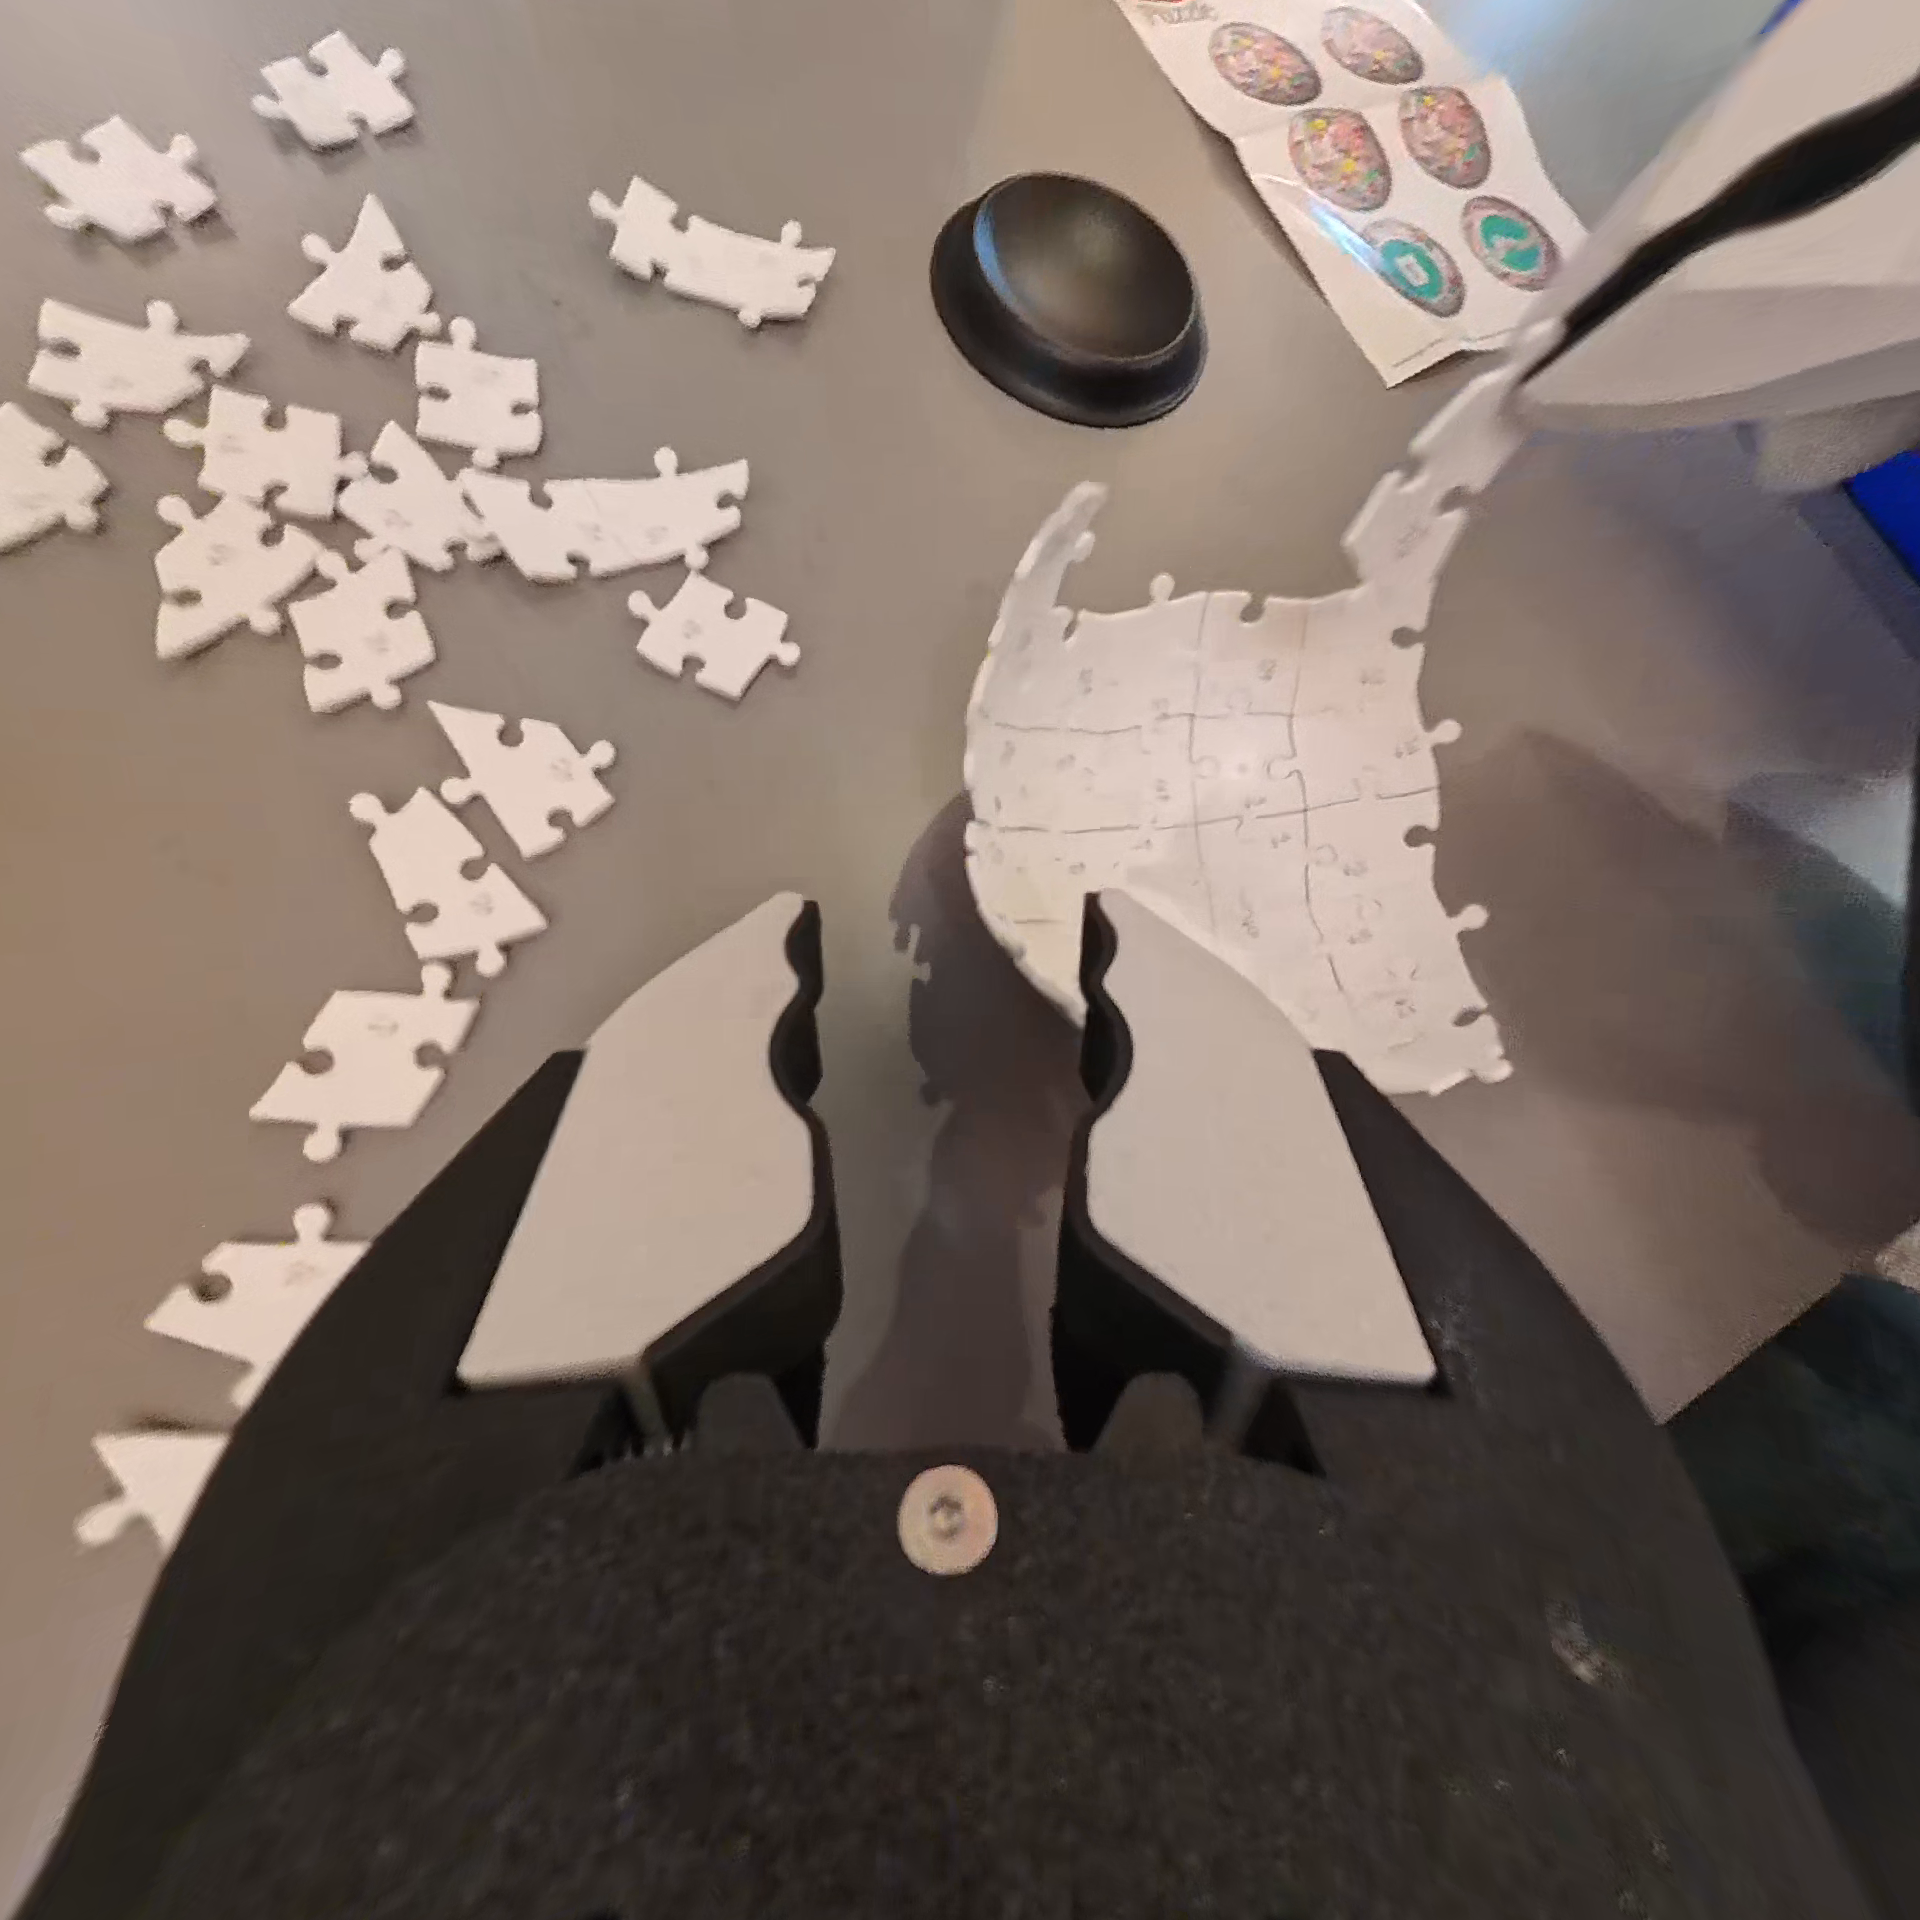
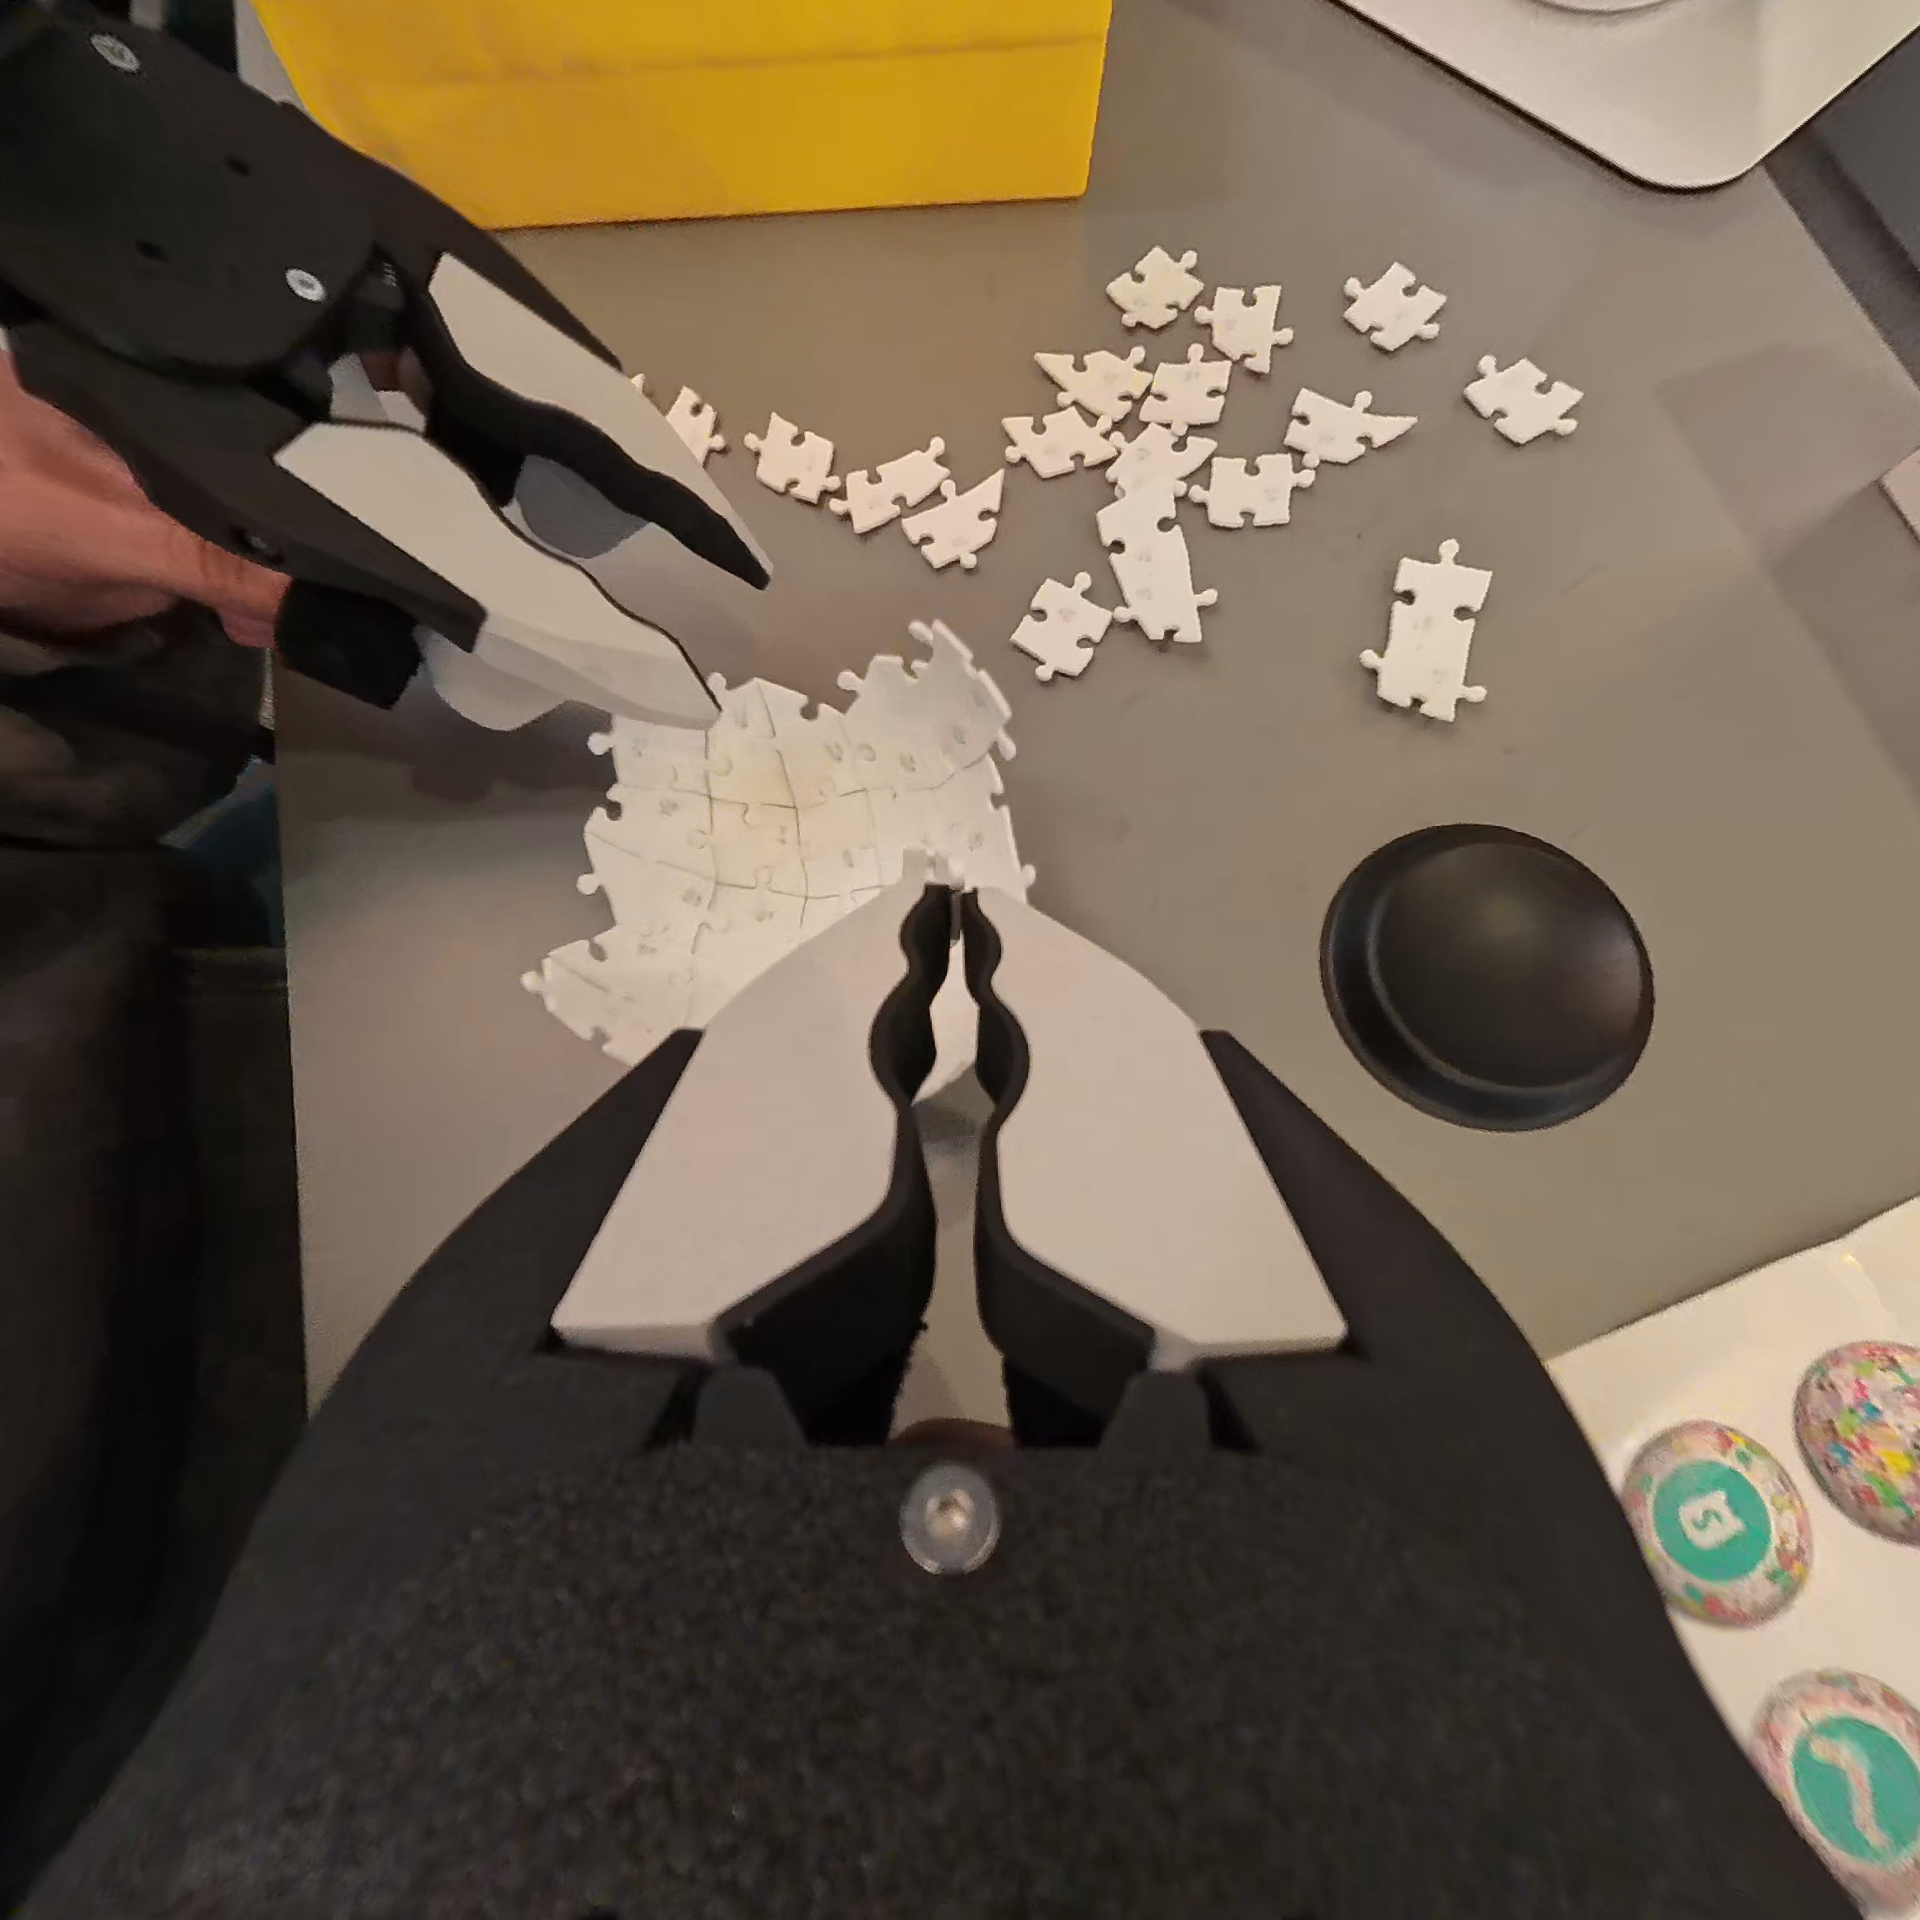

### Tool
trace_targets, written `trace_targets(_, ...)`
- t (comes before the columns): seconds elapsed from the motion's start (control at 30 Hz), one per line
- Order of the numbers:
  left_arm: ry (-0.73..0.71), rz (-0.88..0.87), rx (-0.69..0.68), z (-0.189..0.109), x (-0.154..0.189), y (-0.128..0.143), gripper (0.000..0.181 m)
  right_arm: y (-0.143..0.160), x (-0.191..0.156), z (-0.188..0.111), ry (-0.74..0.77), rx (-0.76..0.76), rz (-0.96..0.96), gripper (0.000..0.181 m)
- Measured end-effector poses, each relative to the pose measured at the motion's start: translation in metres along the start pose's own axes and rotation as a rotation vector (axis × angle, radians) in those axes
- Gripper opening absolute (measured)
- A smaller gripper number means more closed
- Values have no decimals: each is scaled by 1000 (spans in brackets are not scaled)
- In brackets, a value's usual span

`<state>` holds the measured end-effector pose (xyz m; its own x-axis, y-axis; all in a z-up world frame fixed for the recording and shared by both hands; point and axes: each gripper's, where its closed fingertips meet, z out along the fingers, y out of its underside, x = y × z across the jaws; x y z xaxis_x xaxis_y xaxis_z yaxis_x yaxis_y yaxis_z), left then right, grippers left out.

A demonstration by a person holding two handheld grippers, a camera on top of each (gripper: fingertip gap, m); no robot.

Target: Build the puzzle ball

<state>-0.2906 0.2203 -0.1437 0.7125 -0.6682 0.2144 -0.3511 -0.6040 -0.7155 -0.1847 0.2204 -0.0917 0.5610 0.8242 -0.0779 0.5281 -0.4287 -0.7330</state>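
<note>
A partly built puzzle ball (image 1: 1226, 790), a curved white shell of joined pieces, is held by its edge in my right gripper (image 2: 951, 894), which is shut on it. The shell (image 2: 790, 821) casts a shadow on the grey table beneath it. My left gripper (image 1: 951, 914) is open and empty, its right fingertip just over the shell's near edge. In the right wrist view the left gripper (image 2: 738, 644) reaches in from the upper left, above the shell's far rim. The right gripper (image 1: 1558, 322) shows at the upper right of the left wrist view. Several loose white pieces (image 1: 343, 540) lie scattered on the table (image 2: 1143, 468).
A black round stand (image 1: 1070, 296) sits on the table beyond the shell (image 2: 1486, 971). A printed instruction sheet (image 1: 1382, 166) lies near it (image 2: 1766, 1507). A yellow box (image 2: 727, 104) and a white object (image 2: 1662, 83) stand at the far edge. A hand (image 2: 83, 520) holds the left gripper.
</note>
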Motion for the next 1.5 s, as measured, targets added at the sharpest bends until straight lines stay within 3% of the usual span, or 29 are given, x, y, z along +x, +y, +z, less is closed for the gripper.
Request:
trace_targets(0.23,138,293,-99,20,8,-39,42,1,15,31,-50,-45,20,2)
trace_targets(0.43,256,492,-224,51,15,-44,39,1,25,48,-57,-109,-31,2)
trace_targets(0.6,301,503,-261,63,14,-50,25,6,32,53,-52,-158,-80,2)
trace_targets(0.9,280,542,-370,81,-1,-51,24,10,40,64,-111,-214,-111,2)
trace_targets(1.2,268,529,-420,94,-9,-49,26,18,52,76,-164,-273,-10,2)
trace_targets(1.37,247,511,-379,78,-14,-62,28,20,54,80,-177,-303,19,3)
trace_targets(1.5,236,459,-239,27,-15,-75,36,18,53,81,-188,-303,5,3)
